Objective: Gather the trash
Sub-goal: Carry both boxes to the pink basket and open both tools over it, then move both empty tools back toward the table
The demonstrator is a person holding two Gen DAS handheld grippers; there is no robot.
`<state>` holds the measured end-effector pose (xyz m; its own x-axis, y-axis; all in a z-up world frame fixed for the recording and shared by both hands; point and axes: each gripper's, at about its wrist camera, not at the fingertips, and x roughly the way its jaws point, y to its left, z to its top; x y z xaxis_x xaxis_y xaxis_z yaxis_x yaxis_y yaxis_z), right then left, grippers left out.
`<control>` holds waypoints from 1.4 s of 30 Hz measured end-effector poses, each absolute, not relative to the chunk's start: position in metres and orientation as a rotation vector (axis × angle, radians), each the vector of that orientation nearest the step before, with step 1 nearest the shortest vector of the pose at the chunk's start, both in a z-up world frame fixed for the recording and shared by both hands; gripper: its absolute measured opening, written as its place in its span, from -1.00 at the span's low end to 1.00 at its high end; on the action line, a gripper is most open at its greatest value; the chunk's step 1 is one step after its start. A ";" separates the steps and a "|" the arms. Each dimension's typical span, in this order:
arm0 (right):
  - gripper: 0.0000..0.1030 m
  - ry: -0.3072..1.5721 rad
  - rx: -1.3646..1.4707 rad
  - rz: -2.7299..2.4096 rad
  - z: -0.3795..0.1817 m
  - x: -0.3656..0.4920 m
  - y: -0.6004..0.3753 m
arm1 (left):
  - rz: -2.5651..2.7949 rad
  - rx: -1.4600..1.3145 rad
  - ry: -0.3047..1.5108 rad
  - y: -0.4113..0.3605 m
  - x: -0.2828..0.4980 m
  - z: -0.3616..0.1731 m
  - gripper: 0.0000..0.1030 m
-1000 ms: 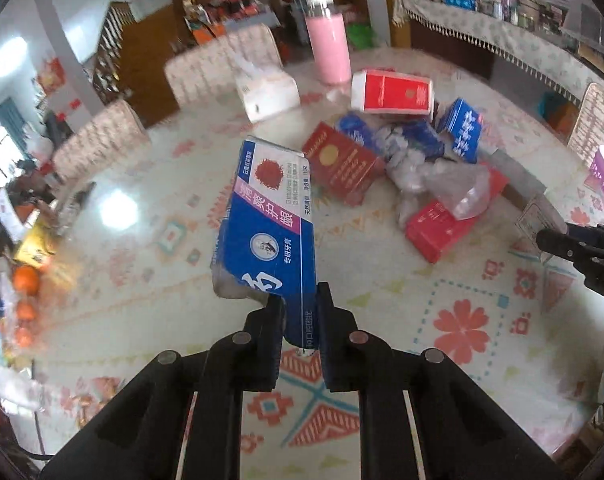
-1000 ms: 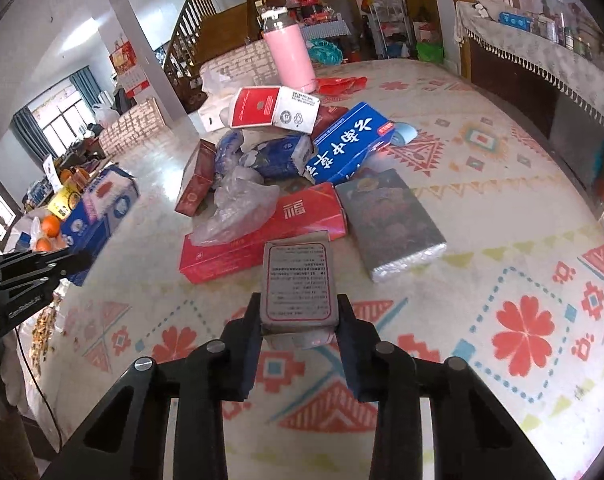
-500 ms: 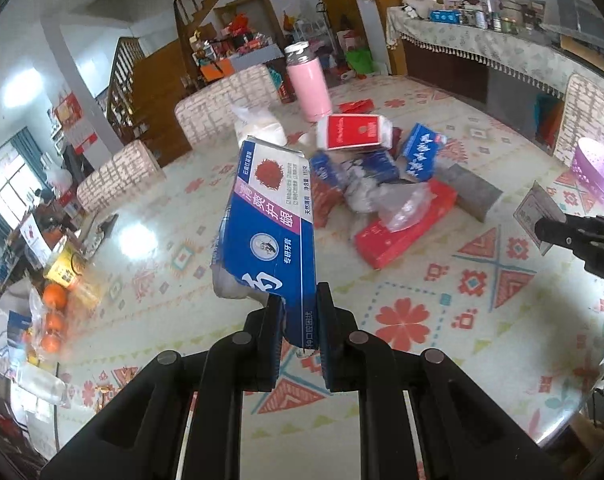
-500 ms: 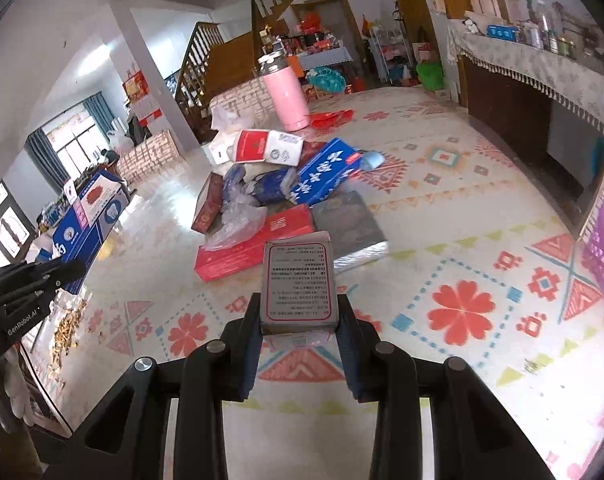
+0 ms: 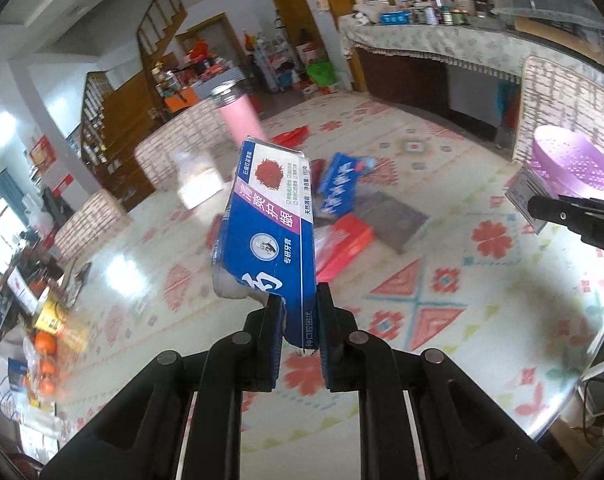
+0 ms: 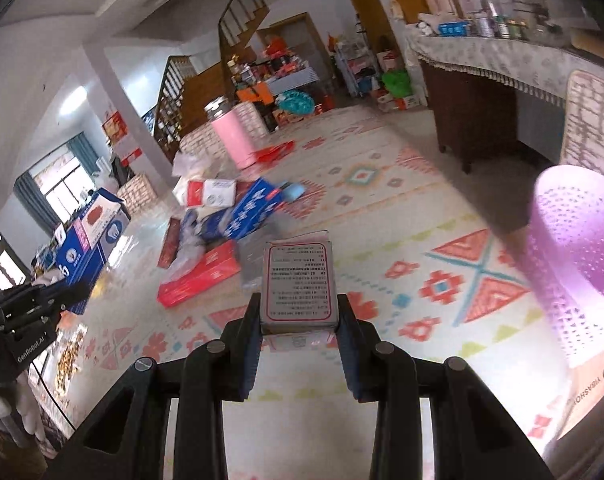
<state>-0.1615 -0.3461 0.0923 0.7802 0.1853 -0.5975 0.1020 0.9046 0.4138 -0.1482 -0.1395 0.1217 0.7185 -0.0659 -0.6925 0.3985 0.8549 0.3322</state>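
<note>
My left gripper [image 5: 300, 320] is shut on a flattened blue toothpaste box [image 5: 276, 224], held up above the patterned table [image 5: 441, 292]. A small grey printed carton [image 6: 300, 284] is clamped in my right gripper [image 6: 300, 320], also lifted off the table. In the right wrist view the left gripper [image 6: 26, 320] and its blue box [image 6: 90, 244] show at the left edge. The right gripper [image 5: 573, 216] shows at the right edge of the left wrist view. A purple perforated basket [image 6: 581, 256] stands close at the right. More trash lies in a pile [image 6: 218, 232] farther back: red, blue and grey boxes and crumpled plastic.
A pink flask [image 6: 232, 136] stands behind the pile, with a white tissue pack [image 5: 196, 184] near it. Chairs [image 5: 182, 140] ring the far side of the round table. Oranges [image 5: 46, 344] and clutter sit off the table at the left. A draped sideboard [image 6: 501, 56] runs along the right.
Both grippers have pulled back and swung right, away from the pile, each keeping its box. The purple basket has come into view and grown large at the right.
</note>
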 end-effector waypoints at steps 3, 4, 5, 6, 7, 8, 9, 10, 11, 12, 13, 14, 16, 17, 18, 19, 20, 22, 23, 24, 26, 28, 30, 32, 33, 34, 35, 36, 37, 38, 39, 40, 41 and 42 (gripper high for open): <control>-0.27 0.664 0.468 0.024 0.095 -0.169 -0.369 | -0.314 0.497 0.739 -0.166 -0.146 0.120 -0.71; -0.27 0.658 0.474 0.016 0.096 -0.171 -0.378 | -0.330 0.496 0.742 -0.174 -0.145 0.120 -0.71; -0.27 0.650 0.480 0.003 0.098 -0.174 -0.388 | -0.355 0.493 0.748 -0.187 -0.142 0.119 -0.71; -0.27 0.643 0.482 -0.011 0.100 -0.177 -0.397 | -0.374 0.492 0.752 -0.198 -0.140 0.119 -0.71; -0.27 0.635 0.484 -0.029 0.103 -0.179 -0.408 | -0.394 0.490 0.755 -0.208 -0.138 0.120 -0.71; -0.27 0.629 0.486 -0.043 0.104 -0.182 -0.416 | -0.411 0.489 0.757 -0.218 -0.137 0.120 -0.71; -0.27 0.623 0.488 -0.062 0.106 -0.185 -0.427 | -0.432 0.489 0.760 -0.230 -0.135 0.119 -0.71; -0.27 0.618 0.492 -0.078 0.106 -0.188 -0.437 | -0.450 0.489 0.762 -0.240 -0.134 0.119 -0.72; -0.27 0.613 0.499 -0.099 0.107 -0.191 -0.449 | -0.479 0.491 0.764 -0.255 -0.131 0.118 -0.72; -0.27 0.610 0.505 -0.114 0.107 -0.193 -0.458 | -0.498 0.491 0.766 -0.266 -0.130 0.118 -0.72; -0.27 0.606 0.511 -0.132 0.108 -0.195 -0.469 | -0.518 0.491 0.767 -0.277 -0.128 0.118 -0.72; -0.27 0.601 0.516 -0.154 0.109 -0.198 -0.480 | -0.543 0.489 0.771 -0.289 -0.126 0.119 -0.72; -0.27 0.589 0.522 -0.194 0.112 -0.205 -0.501 | -0.602 0.483 0.781 -0.318 -0.122 0.120 -0.72; -0.27 0.584 0.523 -0.209 0.113 -0.207 -0.509 | -0.624 0.480 0.784 -0.329 -0.120 0.120 -0.72; -0.27 0.579 0.522 -0.231 0.114 -0.210 -0.518 | -0.644 0.478 0.786 -0.341 -0.119 0.121 -0.72; -0.27 0.576 0.521 -0.249 0.115 -0.211 -0.525 | -0.674 0.476 0.790 -0.356 -0.118 0.122 -0.72; -0.27 0.574 0.522 -0.263 0.115 -0.211 -0.531 | -0.693 0.475 0.793 -0.367 -0.118 0.122 -0.72; -0.27 0.574 0.529 -0.291 0.113 -0.216 -0.545 | -0.746 0.473 0.807 -0.394 -0.119 0.122 -0.72; -0.27 0.575 0.534 -0.306 0.112 -0.219 -0.554 | -0.784 0.473 0.818 -0.410 -0.120 0.121 -0.72; -0.27 0.576 0.539 -0.317 0.110 -0.223 -0.559 | -0.807 0.474 0.828 -0.423 -0.121 0.120 -0.72; -0.27 0.580 0.554 -0.339 0.105 -0.227 -0.574 | -0.846 0.474 0.849 -0.449 -0.122 0.116 -0.72; -0.24 0.584 0.568 -0.362 0.098 -0.229 -0.588 | -0.880 0.478 0.868 -0.474 -0.122 0.110 -0.71; -0.22 0.593 0.575 -0.381 0.091 -0.230 -0.598 | -0.921 0.476 0.877 -0.500 -0.121 0.103 -0.49; -0.03 0.609 0.601 -0.403 0.082 -0.229 -0.611 | -0.927 0.472 0.885 -0.511 -0.119 0.095 0.36; 0.13 0.607 0.623 -0.408 0.079 -0.231 -0.615 | -0.918 0.461 0.885 -0.515 -0.118 0.093 0.40; 0.19 0.601 0.639 -0.408 0.077 -0.234 -0.618 | -0.917 0.450 0.886 -0.516 -0.117 0.092 0.40; 0.25 0.593 0.654 -0.408 0.075 -0.240 -0.621 | -0.927 0.441 0.899 -0.514 -0.118 0.090 0.40; 0.26 0.591 0.659 -0.412 0.073 -0.245 -0.622 | -0.930 0.440 0.906 -0.512 -0.118 0.089 0.40; 0.27 0.592 0.661 -0.417 0.073 -0.248 -0.622 | -0.922 0.443 0.907 -0.508 -0.120 0.089 0.40; 0.27 0.593 0.667 -0.424 0.072 -0.255 -0.622 | -0.917 0.446 0.904 -0.502 -0.121 0.090 0.40; 0.28 0.592 0.676 -0.426 0.071 -0.261 -0.622 | -0.914 0.449 0.894 -0.496 -0.125 0.092 0.40; 0.30 0.590 0.686 -0.428 0.071 -0.269 -0.622 | -0.912 0.452 0.879 -0.487 -0.130 0.095 0.40; 0.35 0.587 0.691 -0.433 0.070 -0.279 -0.622 | -0.910 0.453 0.872 -0.482 -0.132 0.097 0.40; 0.38 0.585 0.690 -0.441 0.070 -0.288 -0.620 | -0.907 0.453 0.862 -0.475 -0.136 0.099 0.40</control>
<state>-0.2875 -0.6203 0.0699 0.7537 -0.1848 -0.6307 0.5554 0.6922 0.4609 -0.1360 -0.4753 0.0991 0.3258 -0.4942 -0.8060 0.8302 0.5574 -0.0062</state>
